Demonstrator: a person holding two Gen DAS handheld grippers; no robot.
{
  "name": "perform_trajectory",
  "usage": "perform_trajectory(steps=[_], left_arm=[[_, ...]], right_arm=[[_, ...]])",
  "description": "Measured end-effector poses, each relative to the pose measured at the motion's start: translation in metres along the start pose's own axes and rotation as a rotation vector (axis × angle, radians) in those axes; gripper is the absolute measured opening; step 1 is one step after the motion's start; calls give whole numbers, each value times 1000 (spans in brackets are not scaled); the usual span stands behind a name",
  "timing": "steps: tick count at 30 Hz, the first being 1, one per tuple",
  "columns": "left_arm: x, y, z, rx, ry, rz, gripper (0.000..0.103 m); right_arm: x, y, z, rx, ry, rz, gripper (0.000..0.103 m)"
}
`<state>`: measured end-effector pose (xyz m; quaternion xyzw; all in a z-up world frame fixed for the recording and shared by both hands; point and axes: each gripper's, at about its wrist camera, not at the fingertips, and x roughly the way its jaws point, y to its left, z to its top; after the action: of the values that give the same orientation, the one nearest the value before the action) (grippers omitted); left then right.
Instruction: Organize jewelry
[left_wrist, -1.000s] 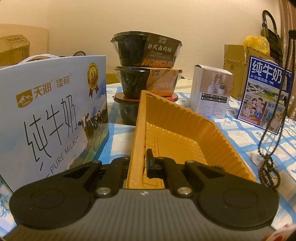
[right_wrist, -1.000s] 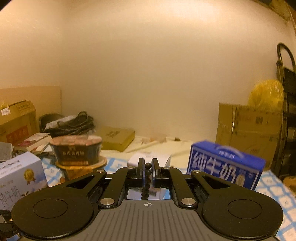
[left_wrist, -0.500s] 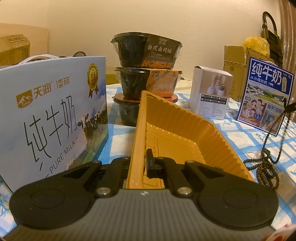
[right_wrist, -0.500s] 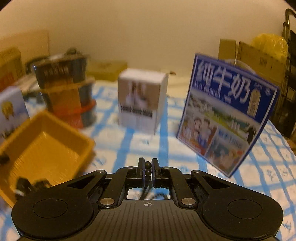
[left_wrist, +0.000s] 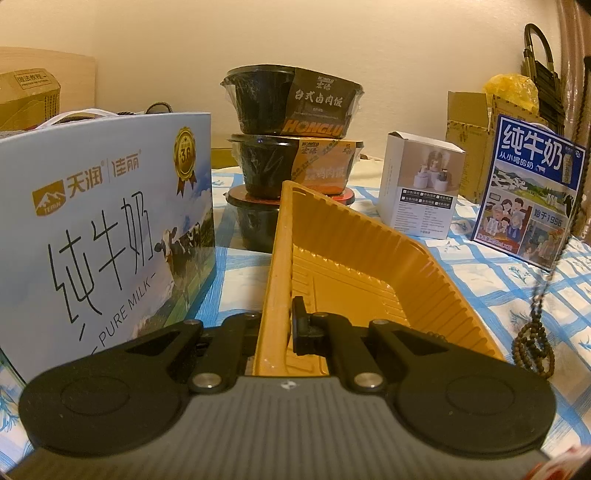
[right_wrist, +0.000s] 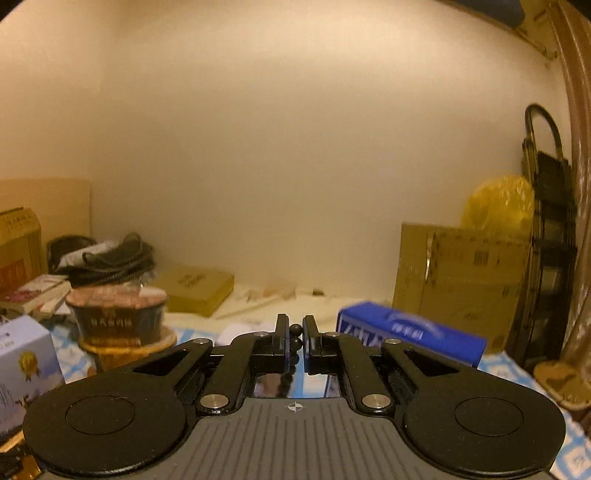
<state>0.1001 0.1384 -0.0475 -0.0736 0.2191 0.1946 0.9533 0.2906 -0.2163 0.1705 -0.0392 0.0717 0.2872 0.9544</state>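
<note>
Your left gripper (left_wrist: 284, 321) is clamped on the near rim of an orange plastic tray (left_wrist: 354, 258), tilting it up off the blue checked tablecloth (left_wrist: 491, 280). Your right gripper (right_wrist: 294, 341) is pinched shut on a strand of dark bead necklace (right_wrist: 295, 339). Seen from the left camera, the necklace (left_wrist: 535, 332) hangs just right of the tray, its bunched loops low near the cloth. Left of the tray stands a pale blue milk carton (left_wrist: 107, 229); behind the tray sit stacked black food bowls (left_wrist: 291, 107).

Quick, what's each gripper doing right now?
Left gripper: shut on the tray wall.
Right gripper: shut on the bead string.
</note>
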Motion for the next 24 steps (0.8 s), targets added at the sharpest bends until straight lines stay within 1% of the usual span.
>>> perform_trajectory(steps=[5, 9, 10, 11, 13, 16, 18, 21, 24], left_arm=[[0, 0, 1, -3, 1, -1, 5], [1, 0, 0, -1, 1, 0, 5], [1, 0, 0, -4, 2, 2, 5], [1, 1, 1, -8, 3, 2, 5], [1, 1, 1, -11, 1, 0, 5], [1, 1, 1, -9, -1, -5, 5], [0, 1, 1, -9, 1, -3, 5], [0, 2, 2, -10, 4, -7, 5], [-1, 1, 1, -9, 3, -6, 5]], right_arm=[[-13, 0, 14, -34, -26, -9, 7], [-17, -3, 13, -13, -30, -10, 7], [-16, -2, 10, -13, -17, -15, 7], [-13, -3, 5, -16, 11, -27, 7], [-1, -6, -18, -2, 118, -53, 7], [17, -20, -68, 44, 272, -109, 7], [27, -33, -106, 57, 355, -179, 7], [37, -60, -156, 144, 473, -258, 7], [39, -83, -195, 218, 582, -307, 7]])
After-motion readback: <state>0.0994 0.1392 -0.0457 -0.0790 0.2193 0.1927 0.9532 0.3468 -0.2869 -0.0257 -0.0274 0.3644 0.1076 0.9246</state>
